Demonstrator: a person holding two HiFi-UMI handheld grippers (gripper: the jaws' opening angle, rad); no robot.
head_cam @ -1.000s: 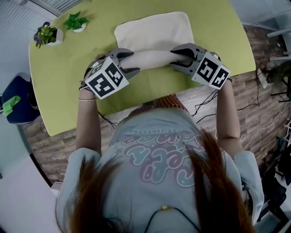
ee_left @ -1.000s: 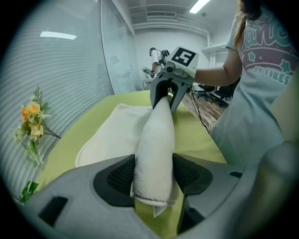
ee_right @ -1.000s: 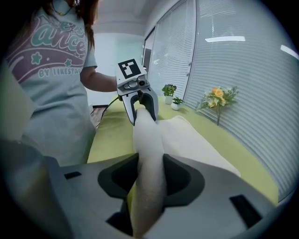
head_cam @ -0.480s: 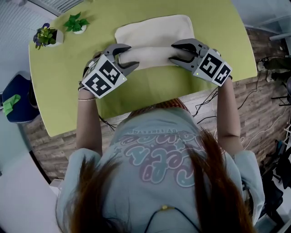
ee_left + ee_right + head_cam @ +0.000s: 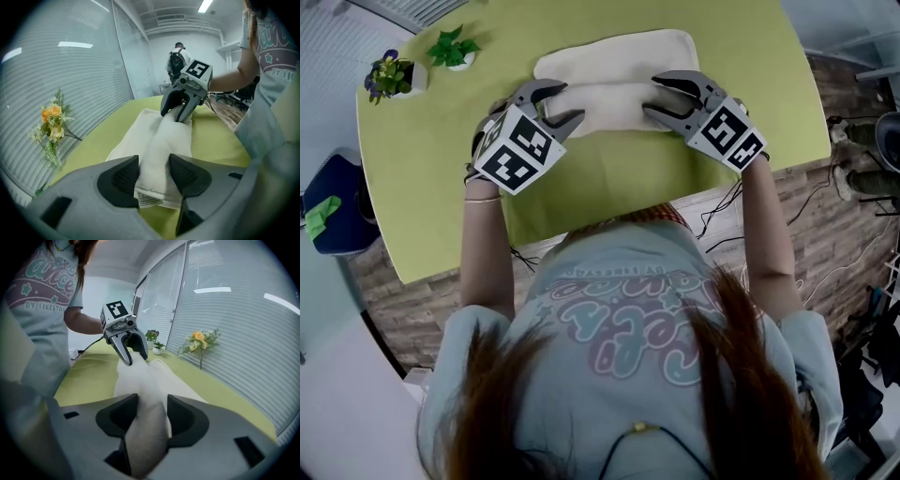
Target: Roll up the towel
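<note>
**Both grippers clamp the ends of a half-rolled towel**

Well off the towel's left end stand a flowering potted plant (image 5: 391, 73) and a leafy green potted plant (image 5: 455, 47). They sit close together at the far left corner of the green table (image 5: 609, 178), which spreads out under the towel on every side.

The left gripper (image 5: 565, 103) is at the towel's left end and points down at it. In the left gripper view its jaws are clenched on that end. Both dark pads (image 5: 124, 176) press into the cloth, and a small white label (image 5: 149, 200) hangs from the towel's edge just below them.

The cream towel (image 5: 614, 56) lies crosswise in front of the person. Its near part is wound into a thick roll (image 5: 609, 105), and its far part lies flat on the table beyond the roll.

The right gripper (image 5: 654, 97) is at the towel's right end and faces the left one along the roll. Its jaws have just been opening, but the roll fills the gap between them. Both pads (image 5: 183, 418) touch the cloth, so this end is grasped too.

In the right gripper view, a bunch of yellow flowers (image 5: 199, 341) stands beyond the towel's far edge, against the window blinds.
</note>
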